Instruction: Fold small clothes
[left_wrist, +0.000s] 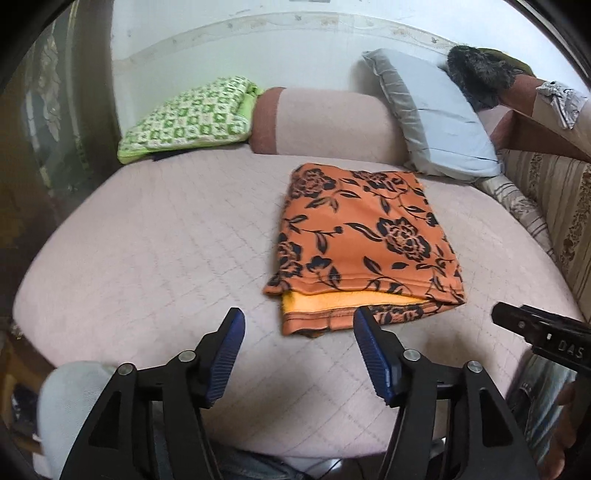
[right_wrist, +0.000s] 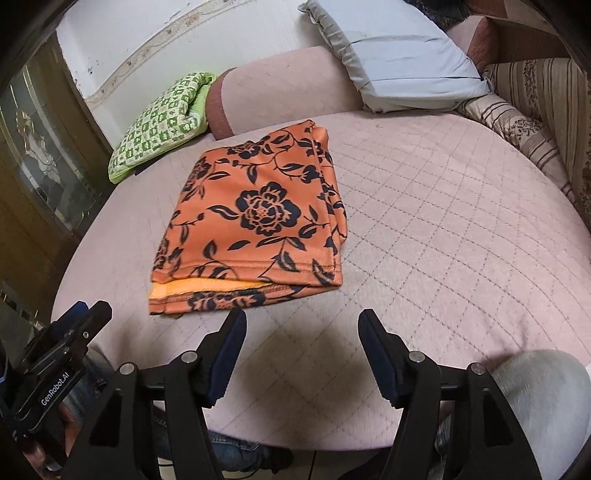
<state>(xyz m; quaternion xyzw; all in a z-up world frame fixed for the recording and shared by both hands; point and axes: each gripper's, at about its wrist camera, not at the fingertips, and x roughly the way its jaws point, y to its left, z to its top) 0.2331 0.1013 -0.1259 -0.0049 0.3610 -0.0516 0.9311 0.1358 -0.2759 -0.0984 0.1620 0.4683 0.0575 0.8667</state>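
I am seeing the folded orange garment with black rose print (left_wrist: 364, 236) lying flat on the pink quilted bed cover (right_wrist: 461, 221). My left gripper (left_wrist: 299, 354) and right gripper (right_wrist: 303, 354) are hanging wide apart, gripping nothing, just short of its near hem.

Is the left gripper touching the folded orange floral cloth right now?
Apart. In the left wrist view the left gripper stands open short of the orange floral cloth, with bare pink quilted bed cover between its fingertips and nothing held.
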